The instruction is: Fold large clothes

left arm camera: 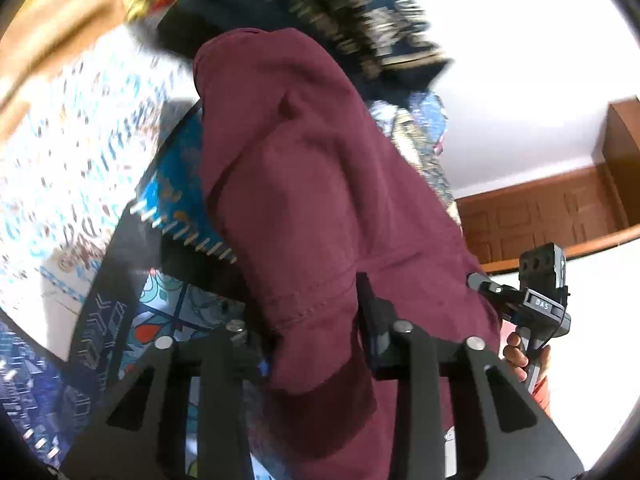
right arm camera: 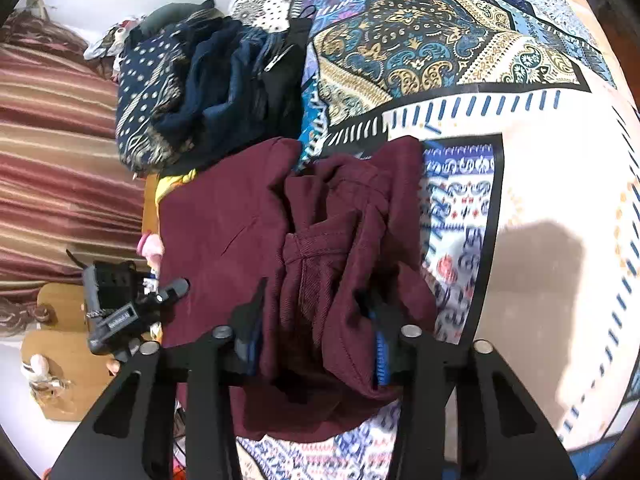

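**Over patterned bedspread: maroon garment clamped at both tools**

Between both tools, maroon garment (left arm camera: 320,184) lifted partly off patterned bedspread (right arm camera: 440,40), bulk draped across it.

Left wrist view:
- Left tool (left arm camera: 316,320) clamped on a garment edge; stitched hem bunched between the two fingers (left arm camera: 372,312).
- Garment stretched away from camera toward a blurred dark heap with a fringed pattern.
- Right tool (left arm camera: 486,286) visible at far right, side-on, gripping opposite edge of same garment; right hand (left arm camera: 520,354) wrapped round its handle, tool body pointing leftward into the cloth.
- Wooden panelling (left arm camera: 560,216) and white wall beyond. Not seen from other camera.
- Heavy motion blur on upper left; detail there not readable.

Right wrist view:
- Right tool (right arm camera: 316,320) clamped on thick folds of garment, with seam and layered cloth filling the gap between the fingers (right arm camera: 380,320).
- Garment lying in a broad flat panel to the left, crumpled folds to the right, resting on bedspread.
- Pile of dark clothes (right arm camera: 208,80), navy and dotted prints, just beyond garment. Yellow cloth (right arm camera: 176,182) peeping out at garment's upper left edge.
- Left tool (right arm camera: 172,290) at left edge of garment, fingers pinched onto cloth; fingertip of holding hand barely visible below it.
- Striped curtain (right arm camera: 60,160) along left side, seen only here.
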The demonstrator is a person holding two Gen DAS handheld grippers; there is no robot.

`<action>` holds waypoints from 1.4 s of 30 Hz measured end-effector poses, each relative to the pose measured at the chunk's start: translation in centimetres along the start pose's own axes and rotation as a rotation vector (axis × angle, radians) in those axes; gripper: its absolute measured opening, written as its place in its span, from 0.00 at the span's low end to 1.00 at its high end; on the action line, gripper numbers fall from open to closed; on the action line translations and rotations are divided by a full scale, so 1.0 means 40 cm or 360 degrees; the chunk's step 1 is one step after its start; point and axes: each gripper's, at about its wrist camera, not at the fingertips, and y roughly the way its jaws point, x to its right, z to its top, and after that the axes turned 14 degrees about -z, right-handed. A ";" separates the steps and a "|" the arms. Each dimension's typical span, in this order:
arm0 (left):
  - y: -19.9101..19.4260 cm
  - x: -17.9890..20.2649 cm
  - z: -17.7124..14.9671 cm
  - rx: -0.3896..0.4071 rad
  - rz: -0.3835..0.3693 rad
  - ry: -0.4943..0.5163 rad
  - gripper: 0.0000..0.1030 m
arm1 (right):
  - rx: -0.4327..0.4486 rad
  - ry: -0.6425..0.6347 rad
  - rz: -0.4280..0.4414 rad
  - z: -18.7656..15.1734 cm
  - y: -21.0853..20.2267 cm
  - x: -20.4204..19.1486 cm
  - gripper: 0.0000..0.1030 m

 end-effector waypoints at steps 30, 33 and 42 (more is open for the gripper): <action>-0.401 0.494 0.381 0.0401 -0.0144 0.0796 0.23 | 0.0852 -0.0277 0.0226 0.160 -0.380 -0.394 0.26; -0.410 0.477 0.486 0.0406 -0.0133 0.0795 0.22 | 0.0903 -0.0280 0.0249 0.224 -0.354 -0.436 0.26; -0.272 0.279 0.771 0.0392 0.0134 0.0636 0.23 | 0.0852 -0.0177 0.0238 0.423 -0.125 -0.458 0.26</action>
